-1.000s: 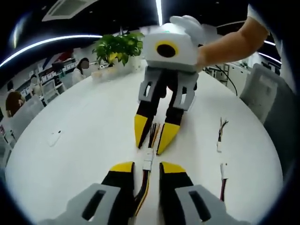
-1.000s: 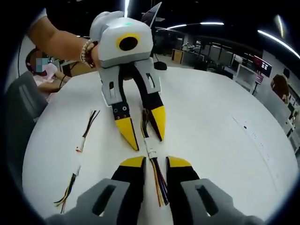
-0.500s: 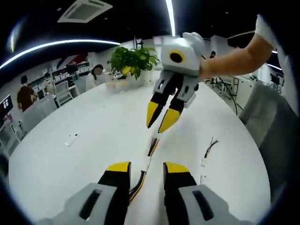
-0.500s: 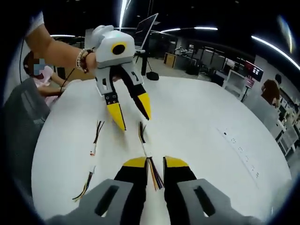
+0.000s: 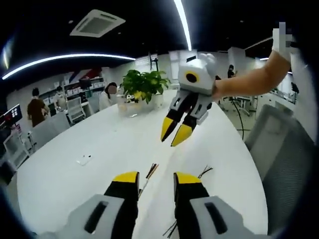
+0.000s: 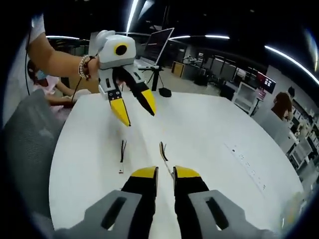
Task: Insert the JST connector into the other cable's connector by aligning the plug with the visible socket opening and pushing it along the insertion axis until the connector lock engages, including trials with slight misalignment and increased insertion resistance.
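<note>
Both yellow-tipped grippers, left and right, hover with jaws apart and hold nothing. Joined multicoloured wire cable lies low-centre on the round white table; another short cable lies to its left.

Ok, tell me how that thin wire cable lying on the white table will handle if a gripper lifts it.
The cable looks thin and loosely splayed, so it would likely droop. It seems light for its size. On the smooth table it would probably slide when nudged.

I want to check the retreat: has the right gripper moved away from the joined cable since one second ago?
Yes. In the left gripper view the right gripper has lifted off the joined cable on the table, toward the plant.
</note>
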The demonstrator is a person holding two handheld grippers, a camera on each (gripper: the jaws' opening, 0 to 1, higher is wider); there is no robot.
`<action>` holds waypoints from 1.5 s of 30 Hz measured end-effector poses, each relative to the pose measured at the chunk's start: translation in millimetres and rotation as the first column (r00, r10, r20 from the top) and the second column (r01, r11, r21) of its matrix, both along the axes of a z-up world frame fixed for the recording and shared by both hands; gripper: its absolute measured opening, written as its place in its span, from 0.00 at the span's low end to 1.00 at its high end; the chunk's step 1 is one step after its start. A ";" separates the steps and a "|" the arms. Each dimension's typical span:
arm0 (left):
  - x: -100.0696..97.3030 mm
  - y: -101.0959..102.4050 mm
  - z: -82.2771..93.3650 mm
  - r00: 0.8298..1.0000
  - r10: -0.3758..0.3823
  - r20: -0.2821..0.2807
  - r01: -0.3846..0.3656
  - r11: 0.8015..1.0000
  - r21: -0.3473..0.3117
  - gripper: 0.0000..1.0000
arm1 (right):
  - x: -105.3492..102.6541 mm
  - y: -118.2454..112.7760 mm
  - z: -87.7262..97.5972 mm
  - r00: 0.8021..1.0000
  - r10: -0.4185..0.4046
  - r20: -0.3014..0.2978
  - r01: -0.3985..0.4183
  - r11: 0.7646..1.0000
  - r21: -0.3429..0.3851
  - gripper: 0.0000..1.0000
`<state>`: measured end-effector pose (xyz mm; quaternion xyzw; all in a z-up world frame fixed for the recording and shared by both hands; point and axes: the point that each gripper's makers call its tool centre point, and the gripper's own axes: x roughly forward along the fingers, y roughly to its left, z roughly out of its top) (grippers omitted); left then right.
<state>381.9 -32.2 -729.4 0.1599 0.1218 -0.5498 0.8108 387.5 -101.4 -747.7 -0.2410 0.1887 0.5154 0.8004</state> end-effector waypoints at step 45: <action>-29.6 -4.6 -99.9 0.983 0.004 -0.182 0.008 0.998 0.061 0.21 | -47.1 8.6 -94.3 0.982 0.022 -0.188 -0.025 1.000 -0.016 0.10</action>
